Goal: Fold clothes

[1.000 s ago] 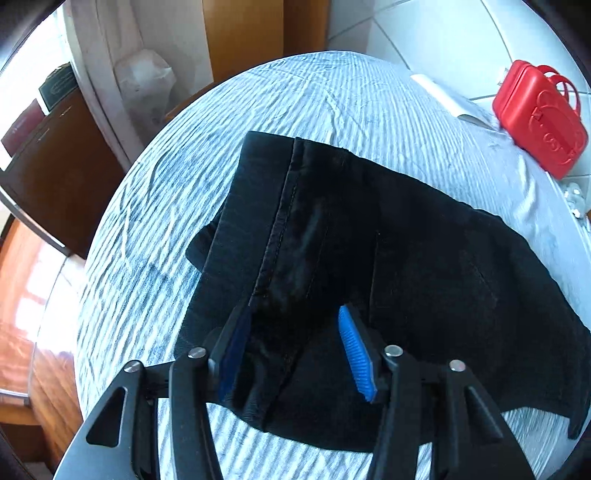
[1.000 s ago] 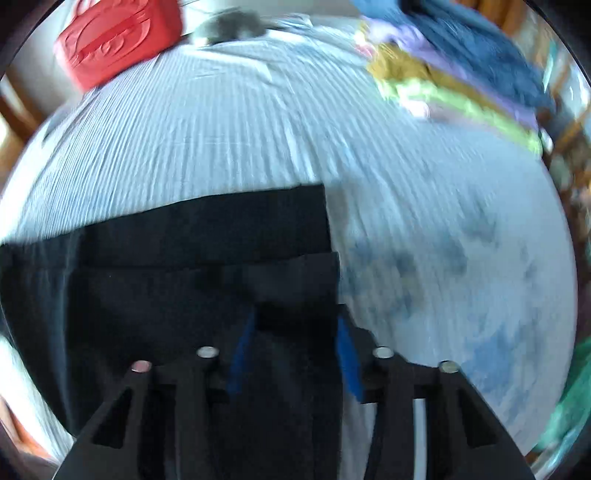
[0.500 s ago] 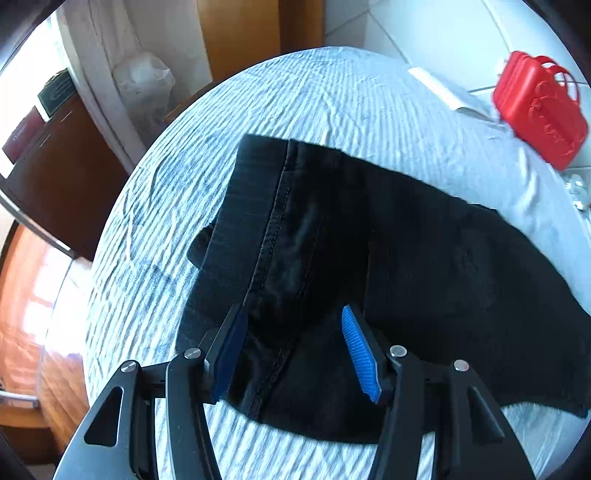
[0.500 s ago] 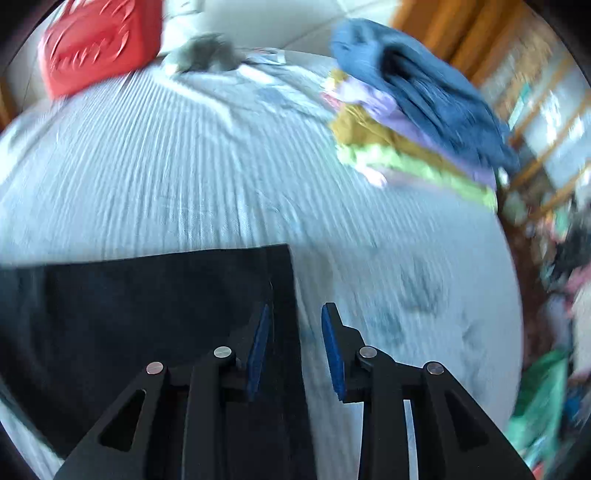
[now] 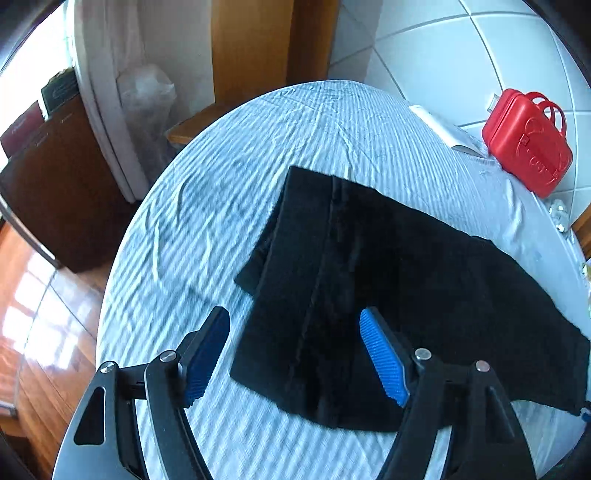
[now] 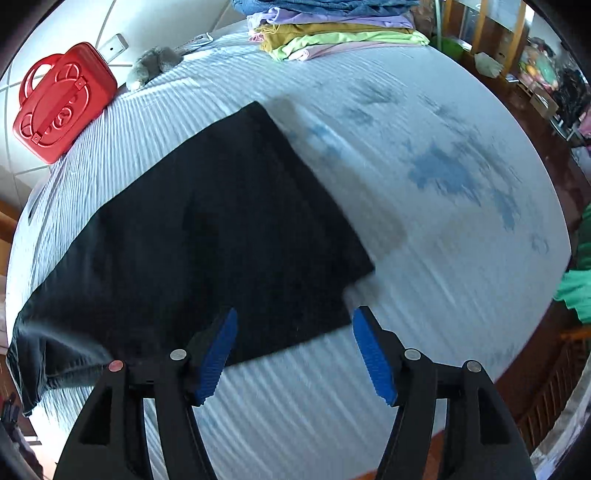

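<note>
Trousers (image 5: 388, 295), black and heavy like denim, lie spread on the striped sheet of the desk (image 5: 229, 206), with one end reaching toward 12 o'clock in the left wrist view and the rest trailing off to 3 o'clock. A second ago the right gripper (image 6: 293, 349) was pinched on an edge of the cloth; half a second ago it was nearly closed beside that edge; now its jaws stand wide apart and hold nothing, with the corner of the trousers (image 6: 221, 229) lying flat ahead of them. The left gripper (image 5: 293, 354) was also hard against the cloth a second ago; now it is pulled back and spread wider, its left pad over bare sheet and its right pad over the fabric, gripping nothing.

So both ends have been let go and the garment rests by its own weight, in what looks like a layered, roughly rectangular shape, with a seam running from 12 to 6 o'clock in the left view. This probably means one fold has just been laid down. Whether another fold is wanted cannot be told.

A stack of folded clothes (image 6: 332, 33) sits at 12 o'clock in the right view, well apart from the trousers, and a red case (image 6: 59, 103) stands at 10 o'clock.
</note>
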Available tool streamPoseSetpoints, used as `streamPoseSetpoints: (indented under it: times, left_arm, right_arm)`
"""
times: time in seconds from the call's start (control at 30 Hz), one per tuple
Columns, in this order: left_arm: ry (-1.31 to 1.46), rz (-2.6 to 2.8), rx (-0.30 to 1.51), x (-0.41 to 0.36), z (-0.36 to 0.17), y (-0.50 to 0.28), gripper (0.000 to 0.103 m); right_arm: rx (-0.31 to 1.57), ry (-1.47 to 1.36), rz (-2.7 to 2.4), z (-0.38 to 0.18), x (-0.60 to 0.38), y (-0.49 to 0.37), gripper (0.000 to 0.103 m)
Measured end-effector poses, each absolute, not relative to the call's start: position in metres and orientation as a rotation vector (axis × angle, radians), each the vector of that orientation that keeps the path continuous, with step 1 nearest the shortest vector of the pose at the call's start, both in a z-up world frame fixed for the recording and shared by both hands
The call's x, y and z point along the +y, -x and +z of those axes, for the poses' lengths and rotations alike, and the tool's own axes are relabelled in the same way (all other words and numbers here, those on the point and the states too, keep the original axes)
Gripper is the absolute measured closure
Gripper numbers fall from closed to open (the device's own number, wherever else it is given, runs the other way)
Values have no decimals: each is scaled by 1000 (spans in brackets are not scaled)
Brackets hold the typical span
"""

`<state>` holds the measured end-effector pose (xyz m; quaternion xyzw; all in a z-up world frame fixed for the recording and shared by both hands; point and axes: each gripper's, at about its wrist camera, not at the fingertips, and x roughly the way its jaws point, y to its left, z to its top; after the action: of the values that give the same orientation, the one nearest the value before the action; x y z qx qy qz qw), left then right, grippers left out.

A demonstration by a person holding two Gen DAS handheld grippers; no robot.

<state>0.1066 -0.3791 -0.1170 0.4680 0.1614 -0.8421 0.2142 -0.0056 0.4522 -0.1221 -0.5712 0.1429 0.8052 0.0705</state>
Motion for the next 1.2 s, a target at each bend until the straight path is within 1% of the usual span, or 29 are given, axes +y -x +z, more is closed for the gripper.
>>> streamPoseSetpoints:
  times: [0.17,0.27,0.3,0.33,0.37,0.43,0.5,0.53,0.6,0.63,0.67,0.7,0.73,0.77,0.83,0.87,1.0,1.1,1.2]
  left_arm:
    - [-1378,-2361,431,-408,-137,-91,29]
    - [-1390,-2410,482,-415,-143,-89,30]
    - [-1388,-2425,509,-416,-143,-90,35]
    - [-1385,-2438,539,-417,-140,-92,50]
    - [-1381,-2450,569,-417,-138,-95,62]
    - [-1380,-2464,600,-420,-139,-95,67]
    - [-1380,-2476,625,-423,-142,-94,66]
    - [-1379,-2481,637,-425,-143,-93,60]
    - [-1379,-2493,662,-428,-146,-92,54]
    - [-1379,-2500,637,-426,-146,-91,52]
    - [-1386,-2505,598,-422,-145,-88,53]
    - [-1396,-2509,563,-418,-143,-85,59]
    - [-1405,-2512,528,-414,-141,-83,74]
    - [-1406,-2517,484,-408,-137,-82,82]
    - [-1397,-2530,390,-396,-124,-82,89]
    - [-1388,-2538,365,-391,-117,-83,91]
    - [-1341,-2587,284,-362,-78,-84,92]
    - [-1321,-2667,178,-312,-36,-77,93]
    - [-1316,-2796,96,-244,3,-62,93]
  right_arm:
    - [449,1671,2382,-110,446,-19,38]
    - [466,1647,2365,-105,445,-29,38]
    - [482,1639,2358,-105,444,-32,38]
    - [498,1631,2352,-105,444,-33,38]
    - [514,1627,2346,-106,443,-34,38]
    - [567,1620,2333,-110,444,-37,38]
    - [602,1621,2323,-114,443,-38,38]
    - [617,1625,2320,-117,442,-37,38]
    - [618,1632,2315,-119,439,-35,38]
    - [619,1637,2318,-120,438,-34,38]
    - [618,1641,2322,-120,436,-33,38]
    - [608,1645,2323,-119,434,-32,38]
    - [592,1648,2328,-118,432,-31,38]
    - [582,1650,2334,-118,432,-30,38]
    - [568,1650,2342,-118,432,-28,38]
    - [564,1649,2347,-118,433,-27,38]
    - [595,1639,2341,-124,443,-23,38]
    - [611,1641,2346,-128,450,-21,38]
    - [646,1634,2371,-130,460,-17,38]
